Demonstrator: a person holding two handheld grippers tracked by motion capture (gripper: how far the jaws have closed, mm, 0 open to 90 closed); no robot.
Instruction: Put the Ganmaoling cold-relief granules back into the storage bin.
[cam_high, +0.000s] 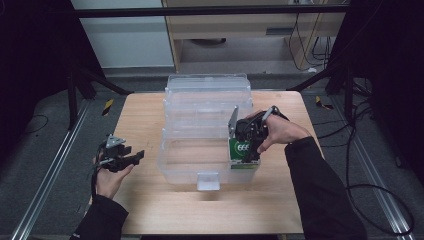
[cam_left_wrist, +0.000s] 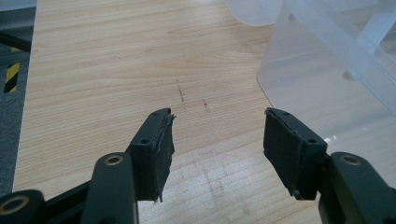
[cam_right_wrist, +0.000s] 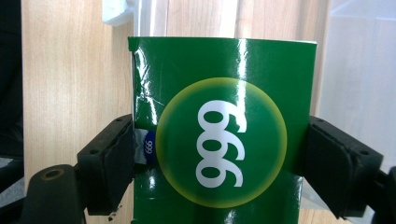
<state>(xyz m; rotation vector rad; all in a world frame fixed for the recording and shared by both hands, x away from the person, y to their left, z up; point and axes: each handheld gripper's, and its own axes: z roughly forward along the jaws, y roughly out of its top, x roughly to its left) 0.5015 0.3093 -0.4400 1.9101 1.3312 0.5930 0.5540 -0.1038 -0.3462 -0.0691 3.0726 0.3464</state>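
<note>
We hold the right hand-held gripper (cam_high: 248, 145) over the near right corner of the clear bin (cam_high: 172, 165), pointing down into it. Its jaws are clamped on the green box (cam_high: 241, 151): in the right gripper view each pad presses one side edge of the box (cam_right_wrist: 224, 130), which spans the full gap between them. The box face carries a yellow-rimmed green disc with white "999" digits, and its left edge is creased and torn beside the left pad. In the high view the box stands upright inside the bin, against the right wall and just behind the front wall. The bin sits at the middle of the counter (cam_high: 145, 210), its lid (cam_high: 207, 92) folded back behind it and a latch tab (cam_high: 208, 181) on the front wall.

We keep the left hand-held gripper (cam_high: 136, 156) near the left edge of the counter, apart from the bin. Its jaws stand wide with nothing between them; the left gripper view shows bare wood (cam_left_wrist: 116, 70) between the pads (cam_left_wrist: 161, 149) and the bin wall (cam_left_wrist: 327, 70) off to the right
</note>
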